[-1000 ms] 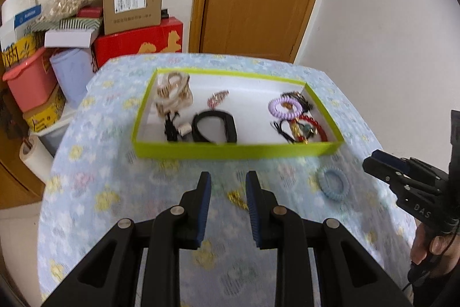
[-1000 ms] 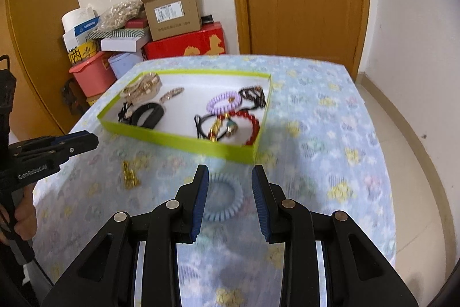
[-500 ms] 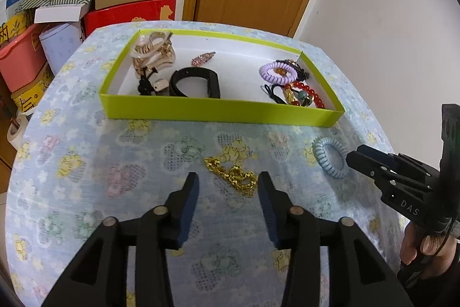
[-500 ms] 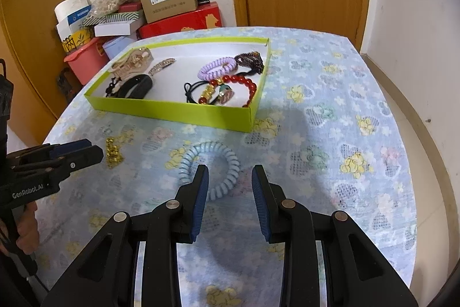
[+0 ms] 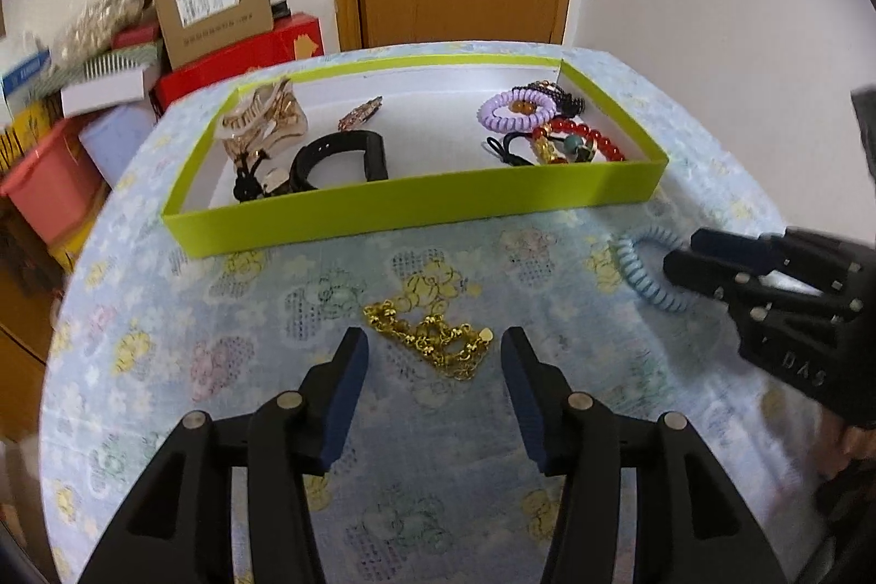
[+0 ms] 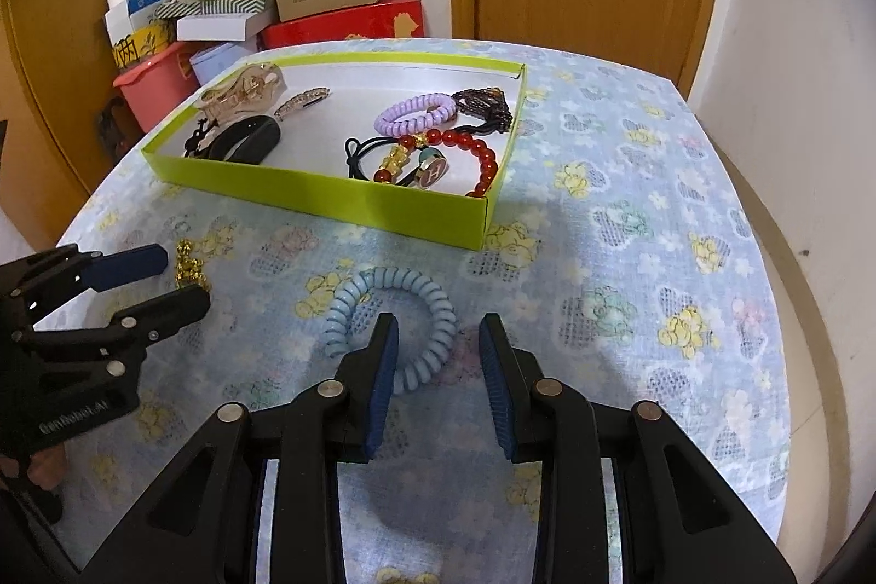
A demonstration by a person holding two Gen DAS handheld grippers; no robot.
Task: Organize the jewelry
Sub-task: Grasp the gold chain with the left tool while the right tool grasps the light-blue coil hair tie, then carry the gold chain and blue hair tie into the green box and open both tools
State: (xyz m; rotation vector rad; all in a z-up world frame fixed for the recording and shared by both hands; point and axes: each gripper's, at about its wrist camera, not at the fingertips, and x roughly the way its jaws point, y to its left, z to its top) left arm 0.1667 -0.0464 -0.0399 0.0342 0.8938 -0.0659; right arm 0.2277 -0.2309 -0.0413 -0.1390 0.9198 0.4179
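We find two pieces outside the tray: a tangled gold chain bracelet (image 5: 432, 337) and a pale blue coiled-plastic hair tie (image 6: 391, 327); both lie flat on the flowered blue cloth of the bench (image 5: 274, 310), on the near side of the lime-green shallow cardboard tray (image 5: 416, 206), well apart from each other.

The chain lies just ahead of the left gripper (image 5: 432, 354), centred on the gap between the jaws; its long axis runs across that gap, slightly slanted, with the small heart tag toward the right-hand finger; the jaws have just been opening and stand wide apart, with part of the chain already between their tips and no contact that we can see.

The hair tie lies ahead of the right gripper (image 6: 438, 343); its near arc sits between the jaws while the rest of the ring lies ahead and to the left; these jaws have just been closing and stand narrowly apart; we see no pad pressing on the coil.

Each piece is nearer to its own hand; in our judgement the chain falls to the left and the tie to the right.

The tray already holds a purple coil tie (image 6: 416, 110), a red bead bracelet (image 6: 471, 151), a black band (image 5: 339, 154) and a gold hair claw (image 5: 268, 119); boxes are stacked beyond the bench.
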